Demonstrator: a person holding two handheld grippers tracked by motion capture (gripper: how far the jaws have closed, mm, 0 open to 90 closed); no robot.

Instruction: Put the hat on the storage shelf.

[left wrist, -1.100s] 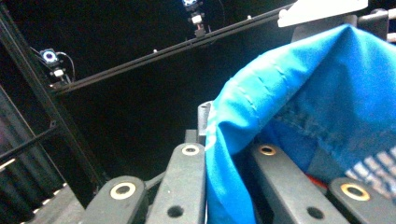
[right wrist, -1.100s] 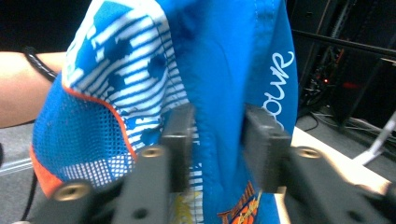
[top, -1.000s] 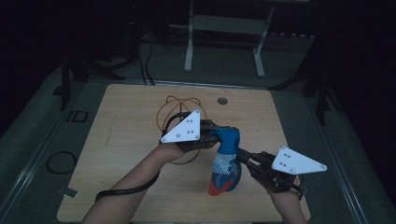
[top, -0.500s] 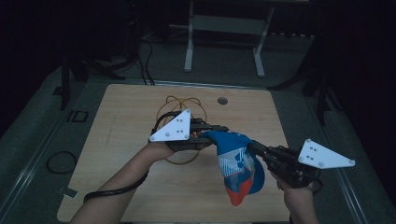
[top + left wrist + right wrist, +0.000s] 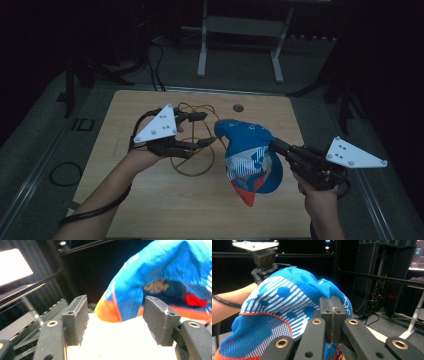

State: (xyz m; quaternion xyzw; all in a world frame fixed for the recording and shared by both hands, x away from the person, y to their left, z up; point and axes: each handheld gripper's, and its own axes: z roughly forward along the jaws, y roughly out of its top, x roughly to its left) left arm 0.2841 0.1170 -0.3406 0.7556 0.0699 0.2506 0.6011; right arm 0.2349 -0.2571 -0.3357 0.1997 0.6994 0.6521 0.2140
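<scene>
Cap (image 5: 249,159) hangs from right claw (image 5: 274,146), long axis vertical (brim apparently down).

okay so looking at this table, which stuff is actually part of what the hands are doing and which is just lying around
In the job:
- blue cap, clamped in the right claw
- left claw, jaws just opened and empty, beside the cap

Lying about:
- orange cord loop on the table
- metal stand behind the table
</scene>
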